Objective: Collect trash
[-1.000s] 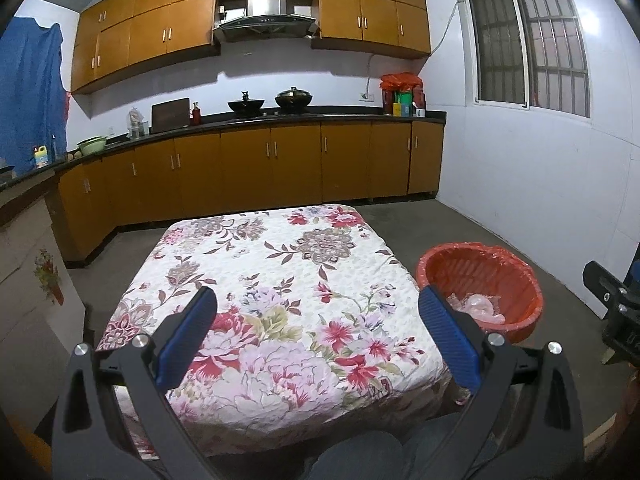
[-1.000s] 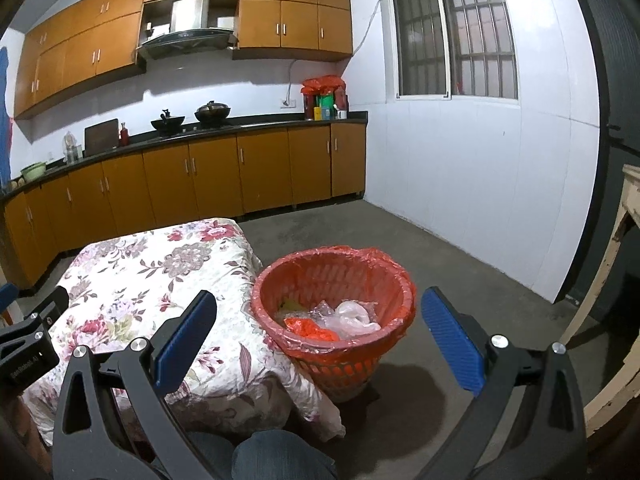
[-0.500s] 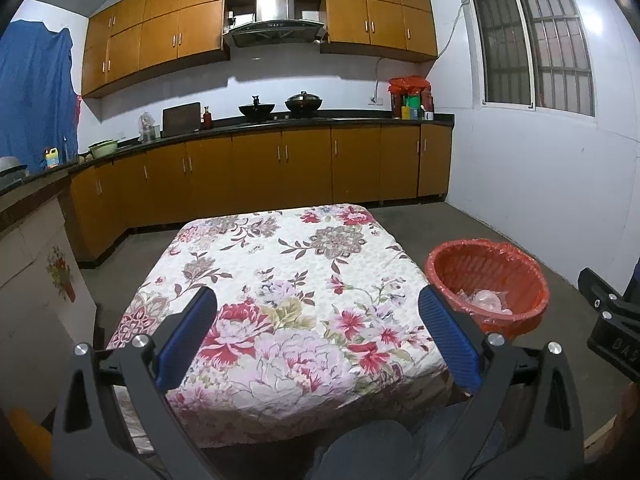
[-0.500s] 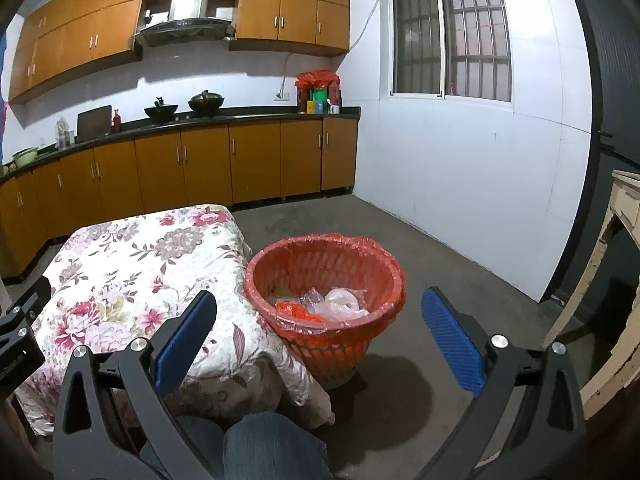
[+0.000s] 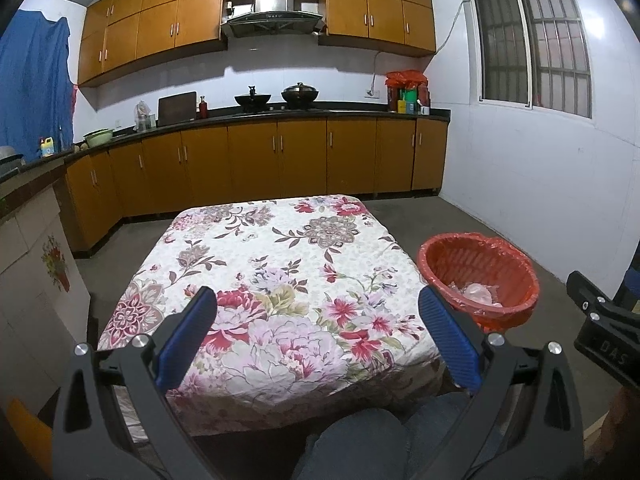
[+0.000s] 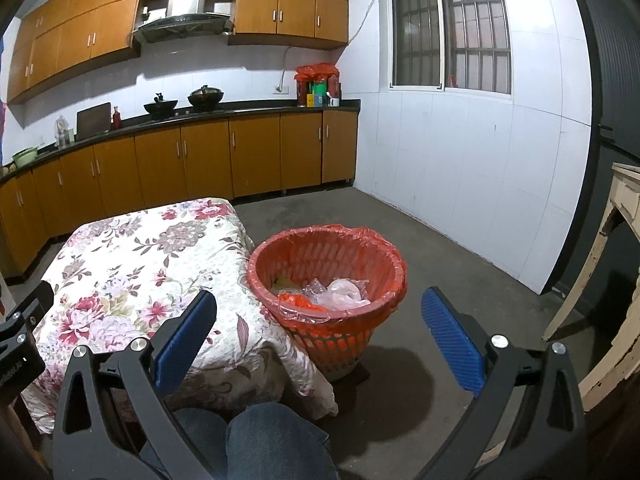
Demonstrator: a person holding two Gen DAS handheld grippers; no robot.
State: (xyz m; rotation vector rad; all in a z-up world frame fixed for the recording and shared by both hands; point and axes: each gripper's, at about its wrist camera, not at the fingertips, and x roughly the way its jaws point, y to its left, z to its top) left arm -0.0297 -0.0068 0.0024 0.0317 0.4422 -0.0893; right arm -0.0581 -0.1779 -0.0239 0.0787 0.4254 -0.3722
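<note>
An orange trash basket with a red liner stands on the floor by the table's right side; in the left wrist view the basket is at the right. Crumpled clear plastic and an orange scrap lie inside it. A low table under a floral cloth carries no loose trash that I can see. My left gripper hangs open above the table's near edge, holding nothing. My right gripper is open too, in front of the basket and above the floor.
Wooden kitchen cabinets with a dark counter, pots and bottles line the back wall. A white tiled wall and window are on the right. A pale wooden furniture leg stands far right. The person's knees in jeans sit below.
Both grippers have pulled back and risen slightly, so the table and basket look farther off. Both stay open and nothing was picked up.
</note>
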